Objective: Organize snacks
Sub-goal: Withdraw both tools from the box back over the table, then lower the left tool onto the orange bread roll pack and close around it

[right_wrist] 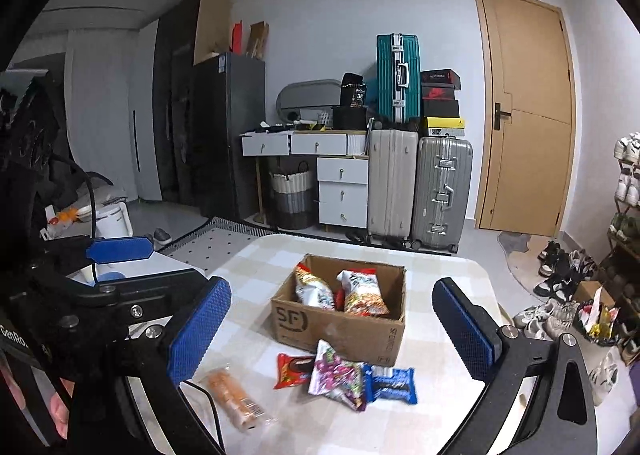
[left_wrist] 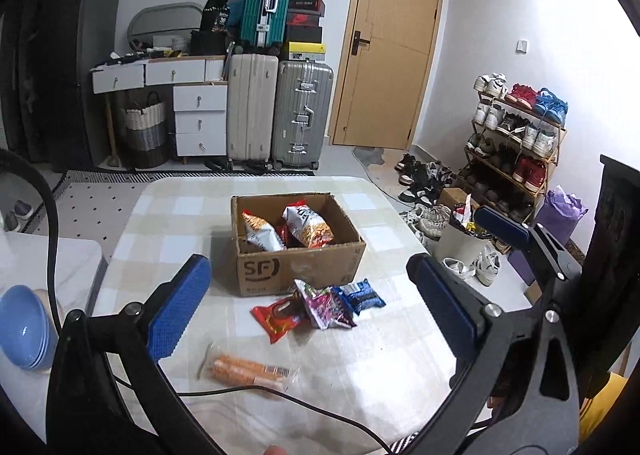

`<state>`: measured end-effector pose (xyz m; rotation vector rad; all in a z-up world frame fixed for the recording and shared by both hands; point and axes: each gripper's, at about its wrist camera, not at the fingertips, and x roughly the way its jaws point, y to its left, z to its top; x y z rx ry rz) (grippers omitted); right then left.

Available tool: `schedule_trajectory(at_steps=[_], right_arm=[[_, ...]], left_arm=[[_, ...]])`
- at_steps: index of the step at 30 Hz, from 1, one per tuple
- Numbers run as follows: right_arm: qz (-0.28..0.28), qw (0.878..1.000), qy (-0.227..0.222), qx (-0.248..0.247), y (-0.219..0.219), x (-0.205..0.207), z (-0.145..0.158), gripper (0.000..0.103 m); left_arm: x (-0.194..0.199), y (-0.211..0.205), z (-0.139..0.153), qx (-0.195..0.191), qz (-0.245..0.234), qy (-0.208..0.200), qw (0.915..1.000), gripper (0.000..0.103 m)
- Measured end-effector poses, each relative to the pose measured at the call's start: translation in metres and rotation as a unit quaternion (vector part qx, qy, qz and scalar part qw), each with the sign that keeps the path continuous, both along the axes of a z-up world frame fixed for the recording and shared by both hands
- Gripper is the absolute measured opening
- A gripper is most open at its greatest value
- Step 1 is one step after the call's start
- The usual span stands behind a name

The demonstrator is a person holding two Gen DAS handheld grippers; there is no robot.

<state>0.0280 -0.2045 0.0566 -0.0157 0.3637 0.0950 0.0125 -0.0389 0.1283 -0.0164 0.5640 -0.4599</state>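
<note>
An open cardboard box (left_wrist: 300, 267) (right_wrist: 340, 329) stands on the checked table (left_wrist: 168, 215) with two chip bags (left_wrist: 308, 225) (right_wrist: 362, 293) inside. In front of it lie a red packet (left_wrist: 278, 317) (right_wrist: 294, 369), a purple packet (left_wrist: 326, 305) (right_wrist: 338, 375), a blue packet (left_wrist: 360, 295) (right_wrist: 394, 383) and a clear pack of orange biscuits (left_wrist: 246, 369) (right_wrist: 236, 397). My left gripper (left_wrist: 316, 307) is open and empty above the loose packets. My right gripper (right_wrist: 336, 331) is open and empty, further back. Its finger (left_wrist: 504, 229) shows in the left wrist view.
Blue bowls (left_wrist: 22, 329) sit on a white surface to the left. A cable (left_wrist: 280, 395) runs across the table's near edge. Suitcases (right_wrist: 440, 191), drawers (right_wrist: 344, 191) and a door (right_wrist: 528, 111) stand behind. A shoe rack (left_wrist: 516, 143) and a bin (left_wrist: 464, 239) stand at the right.
</note>
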Motion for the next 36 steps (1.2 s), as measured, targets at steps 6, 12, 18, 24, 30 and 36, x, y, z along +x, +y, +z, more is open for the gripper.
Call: schedule_trajectory(at_steps=[6, 12, 18, 24, 30, 36], right_arm=[[0.013, 1.0, 0.001, 0.015, 0.012, -0.026, -0.011, 0.103], [0.009, 1.0, 0.004, 0.005, 0.018, -0.039, -0.031, 0.103], [-0.001, 1.0, 0.014, 0.021, 0.003, -0.03, -0.061, 0.103], [-0.008, 0.999, 0.009, 0.045, -0.01, -0.015, -0.081, 0.103], [-0.013, 0.998, -0.016, 0.057, -0.022, 0.001, -0.091, 0.103], [0.005, 0.995, 0.034, 0.094, -0.033, 0.029, -0.129, 0.103]], left_arm=[[-0.041, 0.013, -0.006, 0.008, 0.012, -0.015, 0.9998, 0.102], [-0.054, 0.042, -0.028, -0.011, 0.037, -0.009, 0.9992, 0.102], [-0.018, 0.072, -0.071, -0.018, 0.07, 0.039, 0.9966, 0.102], [0.015, 0.088, -0.13, -0.007, 0.097, 0.084, 0.9917, 0.102], [0.051, 0.077, -0.189, 0.033, 0.115, 0.149, 0.9816, 0.102], [0.087, 0.052, -0.228, 0.036, 0.125, 0.255, 0.9583, 0.102]])
